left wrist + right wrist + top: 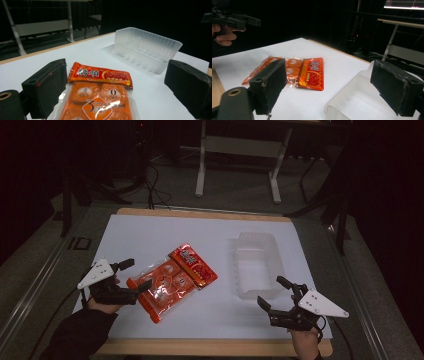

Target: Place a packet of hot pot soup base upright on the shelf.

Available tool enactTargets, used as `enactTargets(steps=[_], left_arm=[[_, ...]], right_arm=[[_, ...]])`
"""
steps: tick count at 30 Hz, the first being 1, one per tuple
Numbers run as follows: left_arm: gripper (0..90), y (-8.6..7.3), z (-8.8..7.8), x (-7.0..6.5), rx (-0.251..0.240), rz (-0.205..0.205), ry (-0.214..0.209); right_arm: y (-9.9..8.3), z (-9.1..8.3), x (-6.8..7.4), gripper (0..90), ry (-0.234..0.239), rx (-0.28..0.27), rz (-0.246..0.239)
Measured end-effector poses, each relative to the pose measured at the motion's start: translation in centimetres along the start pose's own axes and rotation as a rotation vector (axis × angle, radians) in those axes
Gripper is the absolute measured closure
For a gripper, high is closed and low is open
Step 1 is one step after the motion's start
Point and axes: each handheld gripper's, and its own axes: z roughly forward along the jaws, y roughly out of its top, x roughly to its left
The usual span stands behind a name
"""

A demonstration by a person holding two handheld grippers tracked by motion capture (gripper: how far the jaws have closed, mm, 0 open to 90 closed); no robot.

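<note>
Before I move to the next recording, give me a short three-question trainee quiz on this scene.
1. True or false: the left tongs are shut on the orange snack packet.
2. Which lies nearer the right tongs: A) the packet, B) the clear plastic tray?
3. What, if anything, lies inside the tray?

Key: 1. False: they are open, with the packet's end between the jaws. 2. B. 3. Nothing.

High view is looking down on the table [150, 227]; both gripper views are sitting low, sharing the snack packet [100, 95] and tray [352, 102].
</note>
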Motion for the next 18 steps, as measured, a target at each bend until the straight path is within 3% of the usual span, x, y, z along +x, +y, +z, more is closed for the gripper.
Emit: enactTargets(steps=[5, 8, 12, 14, 18], left_arm=[[4.9, 0.6, 1.5, 1.0, 0.012, -0.006, -0.011], [5.8, 1.0, 2.4, 1.6, 0.008, -0.004, -0.005], [5.8, 1.2, 3.3, 2.2, 0.0, -0.011, -0.01], [5.8, 1.4, 4.2, 2.7, 0.006, -0.017, -0.016], [5.9, 1.5, 6.0, 3.4, 0.041, 0.007, -0.007]], right_arm=[[0.0, 0.0, -0.3, 13.2, 0.019, -0.005, 0.027], [0.0, 0.0, -0.2, 13.2, -0.009, -0.007, 0.022], [0.0, 0.0, 0.0, 13.2, -0.011, -0.019, 0.031], [0.0, 0.2, 0.2, 13.2, -0.008, -0.015, 0.029], [0.0, 0.4, 0.3, 13.2, 0.004, -0.007, 0.027]])
